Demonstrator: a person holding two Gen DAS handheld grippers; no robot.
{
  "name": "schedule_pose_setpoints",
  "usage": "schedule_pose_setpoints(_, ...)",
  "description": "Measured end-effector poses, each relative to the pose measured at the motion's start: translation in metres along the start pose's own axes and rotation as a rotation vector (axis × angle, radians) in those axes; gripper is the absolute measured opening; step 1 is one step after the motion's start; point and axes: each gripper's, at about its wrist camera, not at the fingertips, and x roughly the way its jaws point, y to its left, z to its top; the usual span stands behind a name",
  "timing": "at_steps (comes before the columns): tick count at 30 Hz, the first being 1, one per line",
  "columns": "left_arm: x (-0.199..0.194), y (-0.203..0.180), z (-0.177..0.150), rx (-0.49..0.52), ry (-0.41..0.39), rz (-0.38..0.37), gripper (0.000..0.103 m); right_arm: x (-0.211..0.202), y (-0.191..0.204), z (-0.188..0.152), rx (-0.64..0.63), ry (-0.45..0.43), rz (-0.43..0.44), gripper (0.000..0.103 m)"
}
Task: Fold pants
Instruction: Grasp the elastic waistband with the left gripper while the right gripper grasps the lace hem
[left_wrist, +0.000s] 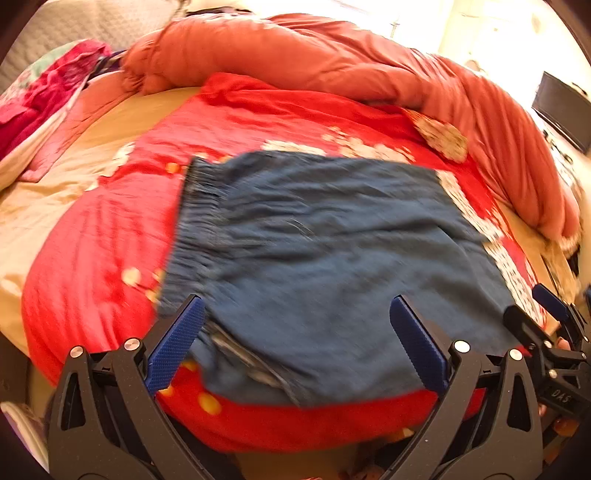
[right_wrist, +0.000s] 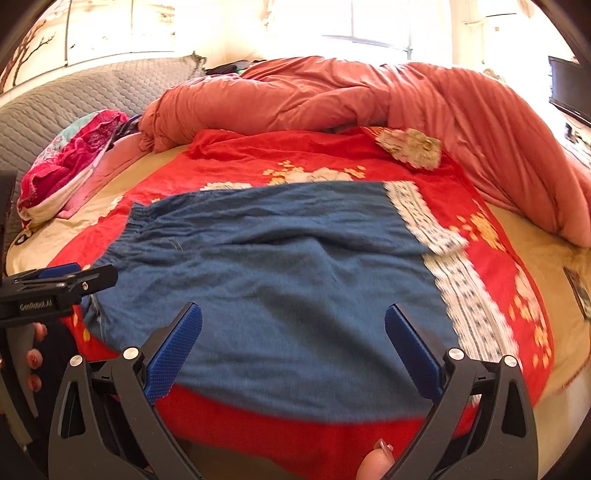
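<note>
two views, both grippers spread wide and holding nothing | left wrist: left gripper (left_wrist: 295, 347) hovers over blue pants (left_wrist: 314, 258), already a compact rectangle on red blanket (left_wrist: 92, 258), likely done or regrasping | right wrist: right gripper (right_wrist: 293, 350) above near hem; bunched orange duvet (right_wrist: 406, 99) crowds far side, pink cloth (right_wrist: 66, 162) left, nothing blocking

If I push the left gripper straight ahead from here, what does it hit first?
Most likely the blue pants: the open left gripper points right over them, with the red bedspread underneath. How high it sits above the cloth is hard to judge.
</note>
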Motion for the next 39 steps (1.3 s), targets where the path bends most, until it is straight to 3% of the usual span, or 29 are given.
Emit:
schedule_pose_setpoints(9,0.033,0.058,0.054,-0.065,0.044,0.068,0.095,0.055,0.002,0.055,-0.045,0.036,0.072,0.099)
schedule_pose_setpoints(13,0.066,0.084,0.082,-0.092,0.109,0.029,0.095,0.086,0.012,0.082,-0.088,0.073,0.160,0.099)
schedule_pose_setpoints(17,0.102,0.094,0.098,-0.011,0.154,0.069,0.094,0.123,0.026,0.110,-0.138,0.117,0.259,0.099)
schedule_pose_setpoints(22,0.124,0.099,0.108,0.014,0.143,0.061,0.094,0.162,0.047,0.132,-0.259,0.156,0.284,0.099)
schedule_pose_setpoints(25,0.132,0.103,0.114,0.019,0.121,0.019,0.093,0.184,0.057,0.140,-0.312,0.174,0.295,0.099)
schedule_pose_setpoints(26,0.136,0.105,0.116,0.027,0.118,0.007,0.090,0.190,0.060,0.142,-0.332,0.179,0.303,0.099)
schedule_pose_setpoints(28,0.144,0.104,0.120,0.065,0.104,0.024,0.057,0.205,0.067,0.146,-0.365,0.201,0.290,0.099)
schedule_pose_setpoints(29,0.149,0.105,0.121,0.075,0.107,0.024,0.050,0.211,0.069,0.147,-0.380,0.210,0.295,0.099)
schedule_pose_setpoints(30,0.151,0.107,0.122,0.065,0.115,-0.005,0.035,0.219,0.073,0.150,-0.400,0.218,0.299,0.099)
schedule_pose_setpoints(31,0.151,0.109,0.121,0.055,0.116,-0.037,0.031,0.225,0.076,0.151,-0.419,0.227,0.301,0.099)
schedule_pose_setpoints(34,0.139,0.102,0.122,0.084,0.062,-0.041,0.024,0.248,0.084,0.159,-0.467,0.260,0.298,0.099)
schedule_pose_setpoints(39,0.120,0.090,0.120,0.149,-0.022,-0.020,0.024,0.272,0.098,0.167,-0.633,0.288,0.284,0.099)
